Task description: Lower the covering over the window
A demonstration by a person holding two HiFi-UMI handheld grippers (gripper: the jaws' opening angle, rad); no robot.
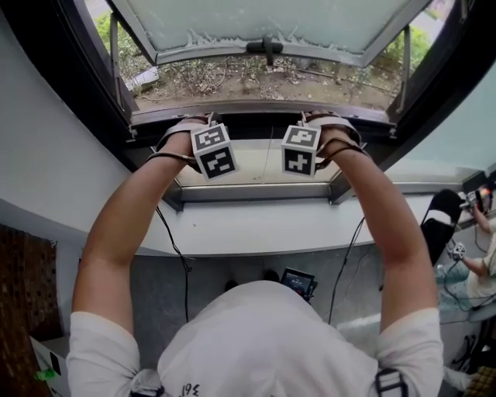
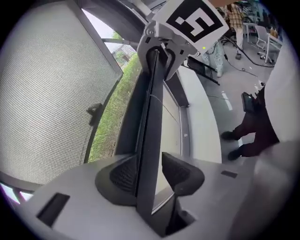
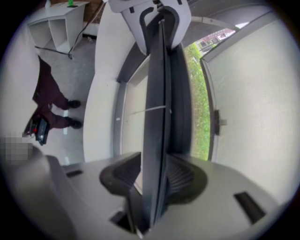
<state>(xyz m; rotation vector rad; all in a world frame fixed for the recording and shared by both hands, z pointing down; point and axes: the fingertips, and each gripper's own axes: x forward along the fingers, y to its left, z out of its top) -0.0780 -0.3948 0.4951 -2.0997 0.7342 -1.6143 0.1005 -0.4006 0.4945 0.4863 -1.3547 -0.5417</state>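
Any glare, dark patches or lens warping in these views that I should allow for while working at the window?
Head view: sharp; daylight through the window is bright, its frame near black. Left gripper view: heavy fisheye bend, black corners, mesh screen crisp. Right gripper view: same bend, the dark bar slightly soft.

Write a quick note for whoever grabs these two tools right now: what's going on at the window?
Left tool: open, dark bar between its jaws, not squeezed.
Right tool: open, same bar between its jaws.
Bar sits low, by the lower window frame; sash is propped open outward.
Done: bar seems pulled down.
To do: check it is seated, draw both tools away.
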